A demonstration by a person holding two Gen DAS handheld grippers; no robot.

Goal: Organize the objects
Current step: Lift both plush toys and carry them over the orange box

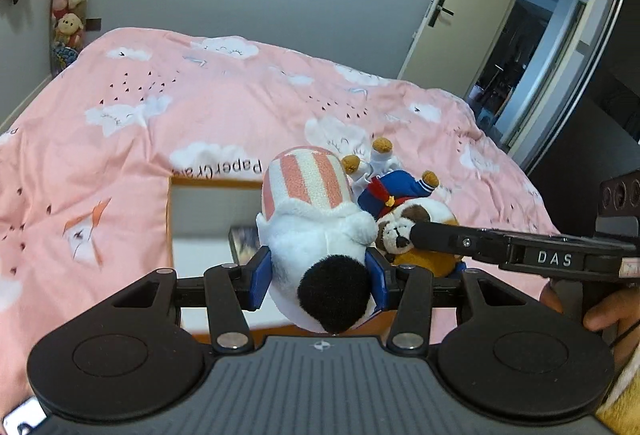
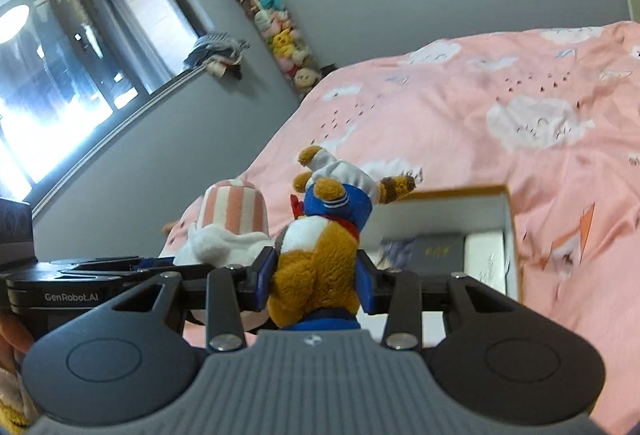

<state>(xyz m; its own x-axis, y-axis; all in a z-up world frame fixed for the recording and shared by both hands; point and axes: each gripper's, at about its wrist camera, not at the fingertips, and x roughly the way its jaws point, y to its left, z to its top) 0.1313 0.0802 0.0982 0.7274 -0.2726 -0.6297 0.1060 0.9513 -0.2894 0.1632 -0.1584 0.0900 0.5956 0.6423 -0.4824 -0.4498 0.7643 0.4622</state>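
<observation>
Left tongs (image 1: 320, 271): clamped on white plush (image 1: 316, 235). Right tongs (image 2: 316, 275): clamped on brown plush (image 2: 316, 255). Advice: keep both clear of box (image 2: 508, 235) rim; release singly.

You are in a home bedroom: a bed under a pink cloud-printed duvet (image 1: 208, 107), a tall clear column of stacked plush toys (image 2: 280, 35) in the corner beyond it, a cream door (image 1: 452, 3) beside it.

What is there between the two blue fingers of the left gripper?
In the left wrist view, the white plush toy with a pink striped hat sits between the fingers of the left gripper, gripped on both sides.
</observation>
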